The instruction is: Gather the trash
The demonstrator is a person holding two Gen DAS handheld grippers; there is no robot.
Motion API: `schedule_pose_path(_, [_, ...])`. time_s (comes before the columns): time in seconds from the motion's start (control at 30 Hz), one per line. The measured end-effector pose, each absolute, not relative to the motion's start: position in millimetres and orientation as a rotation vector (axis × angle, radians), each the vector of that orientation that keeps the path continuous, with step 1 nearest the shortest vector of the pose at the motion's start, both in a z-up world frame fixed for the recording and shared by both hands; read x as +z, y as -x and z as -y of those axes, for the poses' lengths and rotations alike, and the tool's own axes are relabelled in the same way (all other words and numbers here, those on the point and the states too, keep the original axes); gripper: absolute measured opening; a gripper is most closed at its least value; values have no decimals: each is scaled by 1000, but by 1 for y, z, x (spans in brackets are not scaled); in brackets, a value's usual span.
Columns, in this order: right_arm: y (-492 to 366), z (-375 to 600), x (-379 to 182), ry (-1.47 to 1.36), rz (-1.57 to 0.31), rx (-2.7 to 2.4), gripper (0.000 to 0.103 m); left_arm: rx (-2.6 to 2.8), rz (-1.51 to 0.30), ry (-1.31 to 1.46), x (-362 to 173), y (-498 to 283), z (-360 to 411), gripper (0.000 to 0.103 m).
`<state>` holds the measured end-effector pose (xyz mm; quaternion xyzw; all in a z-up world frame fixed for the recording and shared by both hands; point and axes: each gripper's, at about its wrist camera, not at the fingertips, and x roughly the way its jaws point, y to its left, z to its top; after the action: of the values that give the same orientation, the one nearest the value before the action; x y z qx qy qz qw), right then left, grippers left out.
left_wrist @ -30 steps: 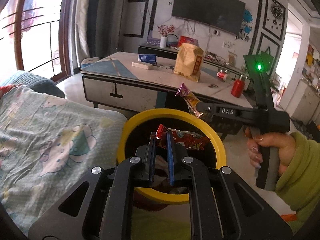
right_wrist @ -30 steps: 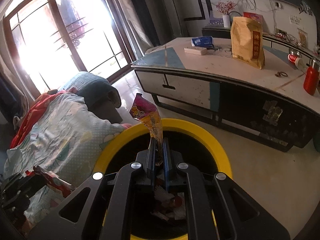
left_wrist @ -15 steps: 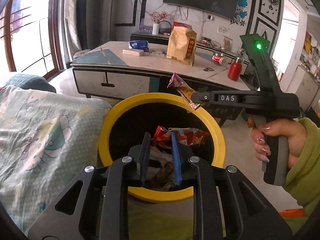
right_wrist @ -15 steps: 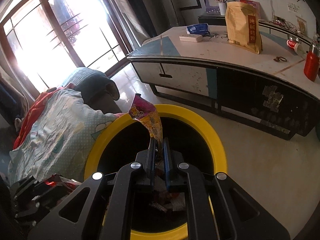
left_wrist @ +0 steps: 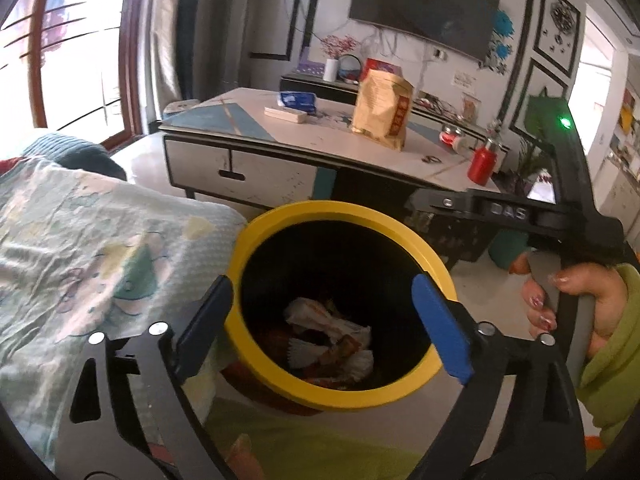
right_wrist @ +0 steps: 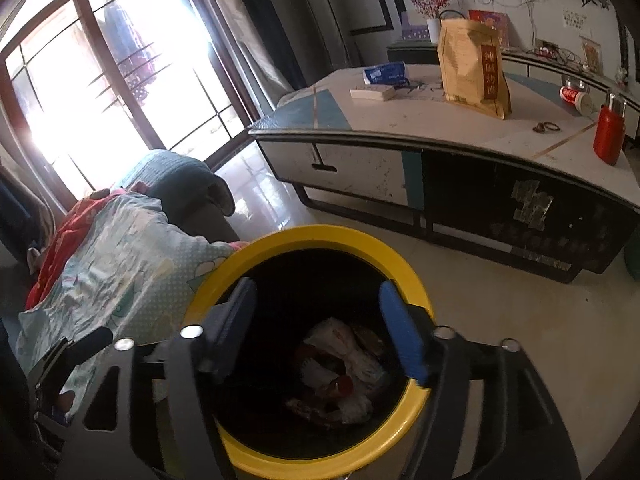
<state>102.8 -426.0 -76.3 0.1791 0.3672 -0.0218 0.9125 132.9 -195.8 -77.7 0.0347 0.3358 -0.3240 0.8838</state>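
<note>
Trash [left_wrist: 328, 328] inside yellow-rimmed bin [left_wrist: 280, 216]; left tool [left_wrist: 320, 320], right tool [right_wrist: 320, 320] opening, empty; blanket [left_wrist: 100, 240] beside.

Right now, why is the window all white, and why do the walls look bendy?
In the right wrist view, sunlight through the window washes it out to white glare, while inside the bin stays dark. In the left wrist view, the window is blown out too. Both views use fisheye lenses, so straight edges like the table curve near the borders.
</note>
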Motion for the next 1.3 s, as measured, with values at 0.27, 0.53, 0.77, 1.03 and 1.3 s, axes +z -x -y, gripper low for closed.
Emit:
schedule_pose_path(0.27, [-93,395,-57,-316,-713,-12,86,-562,-693,-31,-67,-136,162,92])
schedule_pose_path(0.53, [-82,358,-36,-272,-655,50,91,-413,-658,23,-49,-134,112,92])
schedule_pose_path(0.77, [-74,313,-27,-191,-601,110,96,-308,-627,56,-35,-125,72,92])
schedule_pose_path(1.03, [-60,267,-21,-95,-522,173,96,-234,-607,64,-28,-105,40,92])
schedule_pose_path(1.3, [-36,223,-19,8,-401,207,97,-160,-561,74,-24,-82,16,92])
